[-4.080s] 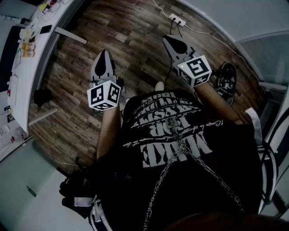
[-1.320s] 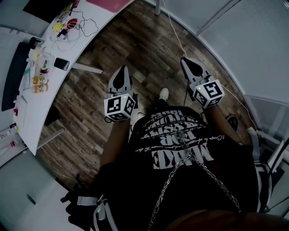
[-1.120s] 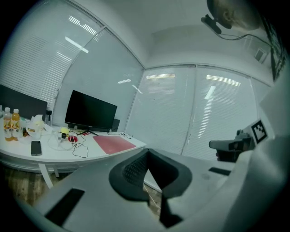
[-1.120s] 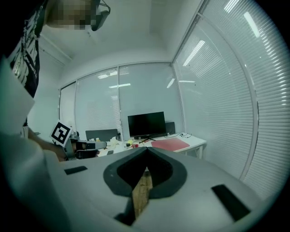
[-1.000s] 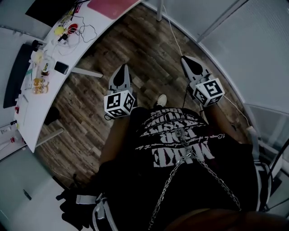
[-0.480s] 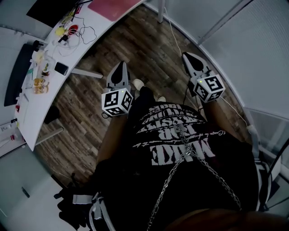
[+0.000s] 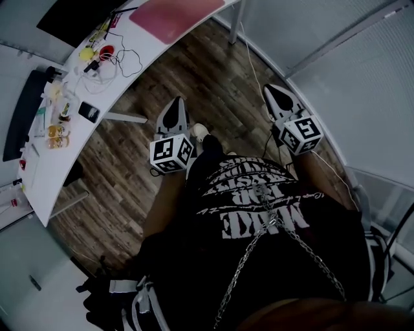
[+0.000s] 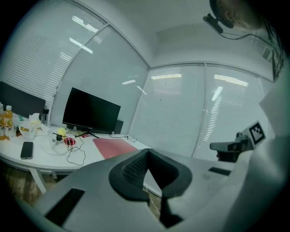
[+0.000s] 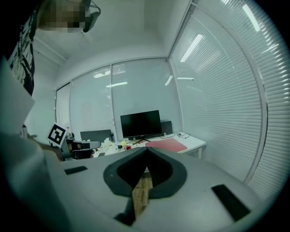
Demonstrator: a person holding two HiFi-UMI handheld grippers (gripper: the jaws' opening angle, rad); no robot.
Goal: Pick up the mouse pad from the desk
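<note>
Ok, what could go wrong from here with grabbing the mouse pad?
The left gripper and right gripper are shut; they must open before reaching the mouse pad. The pad lies flat on the desk, so pinching an edge may slip. A floor cable could trip the person.

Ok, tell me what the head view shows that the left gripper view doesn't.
Only the head view: the person's black shirt, its chain and a shoe. Only the left gripper view: the ceiling and the ribbed pad inside the left gripper, whose jaws are shut on nothing. Both: the pink mouse pad lying on the white desk, the phone and the right gripper.
</note>
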